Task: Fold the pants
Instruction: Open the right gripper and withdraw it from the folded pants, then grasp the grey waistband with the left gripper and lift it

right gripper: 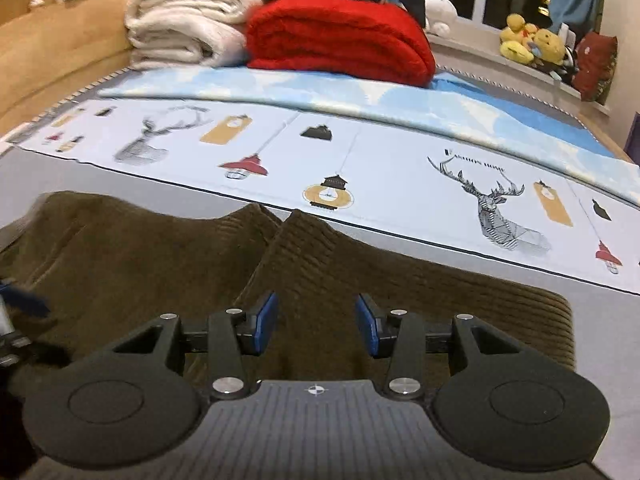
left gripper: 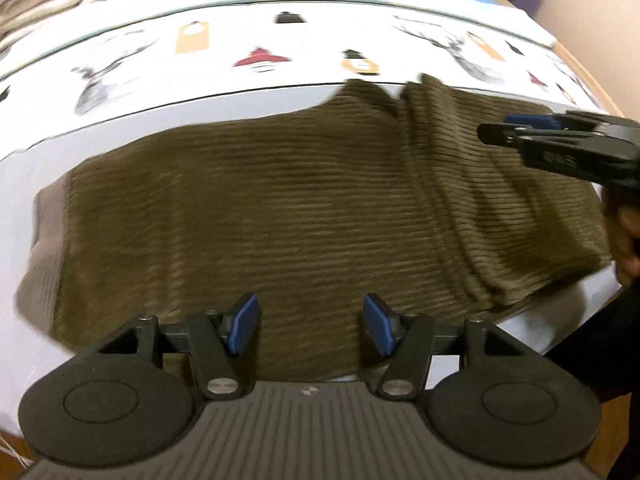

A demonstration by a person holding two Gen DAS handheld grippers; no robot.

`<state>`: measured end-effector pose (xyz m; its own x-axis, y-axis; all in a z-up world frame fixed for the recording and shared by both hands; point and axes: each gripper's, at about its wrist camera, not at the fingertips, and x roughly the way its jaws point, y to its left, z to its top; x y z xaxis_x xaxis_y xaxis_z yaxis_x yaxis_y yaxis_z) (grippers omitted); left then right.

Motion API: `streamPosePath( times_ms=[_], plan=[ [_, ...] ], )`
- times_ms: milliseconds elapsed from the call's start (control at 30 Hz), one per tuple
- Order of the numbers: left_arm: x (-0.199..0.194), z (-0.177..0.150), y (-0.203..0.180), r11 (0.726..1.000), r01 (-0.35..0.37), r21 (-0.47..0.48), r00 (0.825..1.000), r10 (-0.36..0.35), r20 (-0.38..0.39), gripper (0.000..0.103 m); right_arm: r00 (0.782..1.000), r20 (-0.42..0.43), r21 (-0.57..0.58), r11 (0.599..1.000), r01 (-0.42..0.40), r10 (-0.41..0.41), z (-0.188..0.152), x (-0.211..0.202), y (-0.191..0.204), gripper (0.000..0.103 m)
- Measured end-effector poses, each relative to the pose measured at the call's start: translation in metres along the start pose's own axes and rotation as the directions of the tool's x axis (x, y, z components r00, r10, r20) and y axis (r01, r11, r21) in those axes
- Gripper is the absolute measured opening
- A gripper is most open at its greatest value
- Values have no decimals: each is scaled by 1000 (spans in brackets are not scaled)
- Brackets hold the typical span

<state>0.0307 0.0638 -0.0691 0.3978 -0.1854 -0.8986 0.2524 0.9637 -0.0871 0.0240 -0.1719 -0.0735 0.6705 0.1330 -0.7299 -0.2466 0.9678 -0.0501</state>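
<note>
Bed [right gripper: 400, 248] is filling both views, carrying a white printed sheet [right gripper: 380, 168] with deer heads and hanging lamps, and a pale blue cover behind it. Brown corduroy pants [left gripper: 260, 216] are lying spread flat across the near part of the bed, ribs running sideways, one layer folded over on the right side with a ridged edge; in the right wrist view two peaks of the cloth are meeting just ahead of the tool. Folded cream blankets [right gripper: 184, 24] and a red blanket [right gripper: 340, 36] are sitting stacked at the far end of the bed, touching each other. Yellow plush toys [right gripper: 532, 40] are resting on the window ledge beyond.

Left tool [left gripper: 310, 328] is hovering over the near edge of the pants, blue pads standing well apart, nothing between them. Right tool [right gripper: 316, 328] is likewise hanging over the pants, pads parted somewhat less, gripping nothing. Whether either is brushing the cloth is unclear.
</note>
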Motion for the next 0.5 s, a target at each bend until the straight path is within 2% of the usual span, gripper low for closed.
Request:
streamPosePath(
  times_ms=[200, 233, 400, 500],
  plan=[
    [-22, -15, 44, 996, -18, -88, 1000, 19, 15, 64, 991, -122, 80, 995, 61, -51, 9, 71, 8, 46],
    [-25, -18, 49, 995, -22, -98, 1000, 23, 16, 64, 992, -114, 88, 994, 70, -60, 9, 77, 8, 46],
    [-34, -30, 72, 989, -45, -141, 999, 48, 21, 64, 989, -120, 93, 991, 98, -86, 23, 85, 11, 50],
    [-39, -33, 87, 978, -51, -201, 998, 59, 31, 64, 990, -125, 93, 992, 82, -70, 31, 71, 9, 50]
  ],
)
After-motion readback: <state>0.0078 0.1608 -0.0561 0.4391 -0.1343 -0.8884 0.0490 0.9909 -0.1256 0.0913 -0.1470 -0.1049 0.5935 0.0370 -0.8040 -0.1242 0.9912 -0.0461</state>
